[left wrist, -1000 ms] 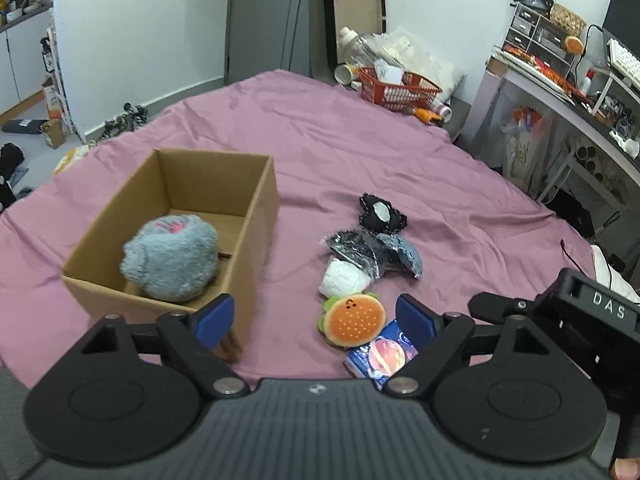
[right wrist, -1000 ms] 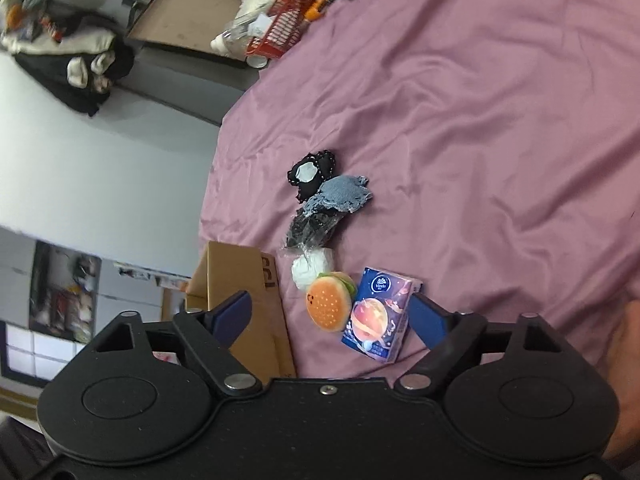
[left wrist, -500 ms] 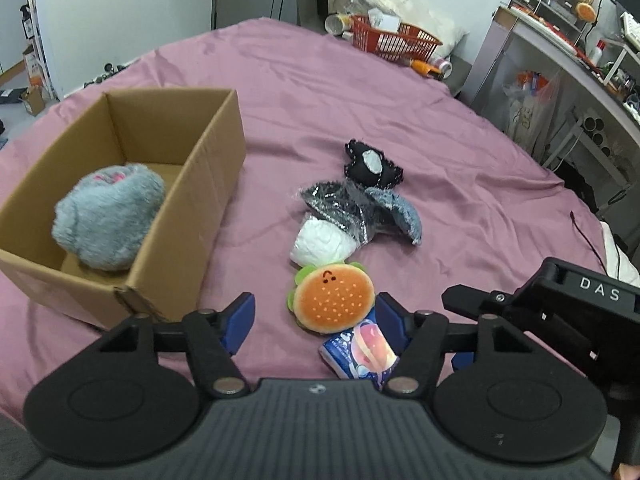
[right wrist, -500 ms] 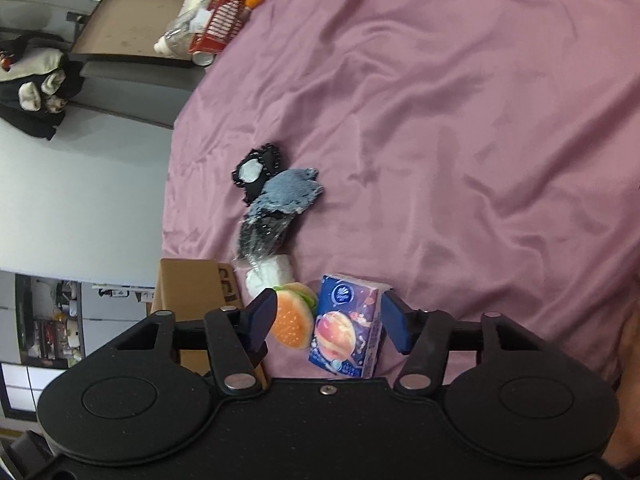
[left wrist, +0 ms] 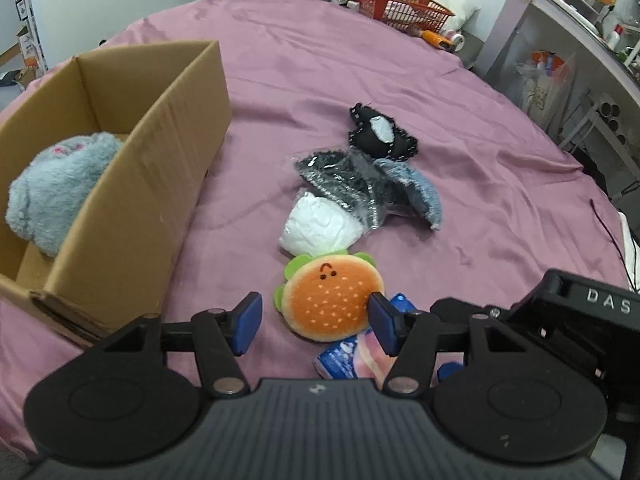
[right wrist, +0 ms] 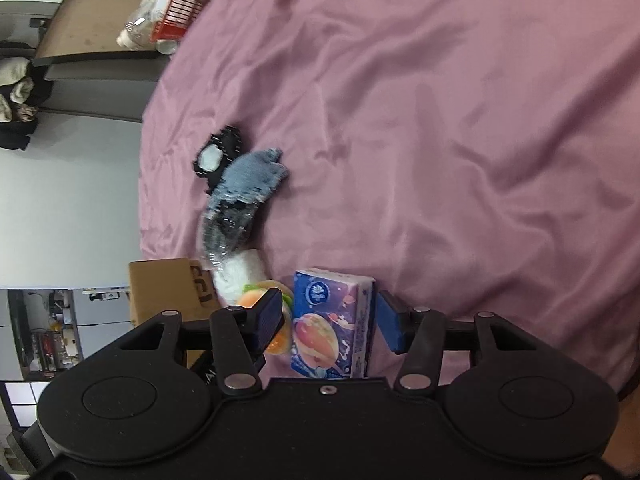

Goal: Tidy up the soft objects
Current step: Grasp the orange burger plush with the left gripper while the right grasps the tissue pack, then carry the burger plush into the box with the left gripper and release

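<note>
An orange burger plush (left wrist: 330, 304) lies on the purple bed sheet (left wrist: 400, 80). My left gripper (left wrist: 315, 322) straddles it with its jaws closing. The right pad touches the plush's edge and the left pad stands clear of it. A blue tissue pack (right wrist: 332, 320) lies beside the burger (right wrist: 276, 312). My right gripper (right wrist: 329, 322) has the pack between its closing jaws, with thin gaps on both sides. An open cardboard box (left wrist: 132, 184) at the left holds a grey plush (left wrist: 52, 188).
Beyond the burger lie a white bundle (left wrist: 320, 228), a plastic-wrapped black item (left wrist: 340, 180), a blue knitted piece (left wrist: 424, 192) and a black pouch (left wrist: 380, 136). A red basket (left wrist: 404, 10) sits at the bed's far edge. A cluttered desk (left wrist: 560, 40) stands at the right.
Both grippers have come down toward the bed and their jaws have narrowed. The burger now lies between the left fingers and the tissue pack between the right ones.
</note>
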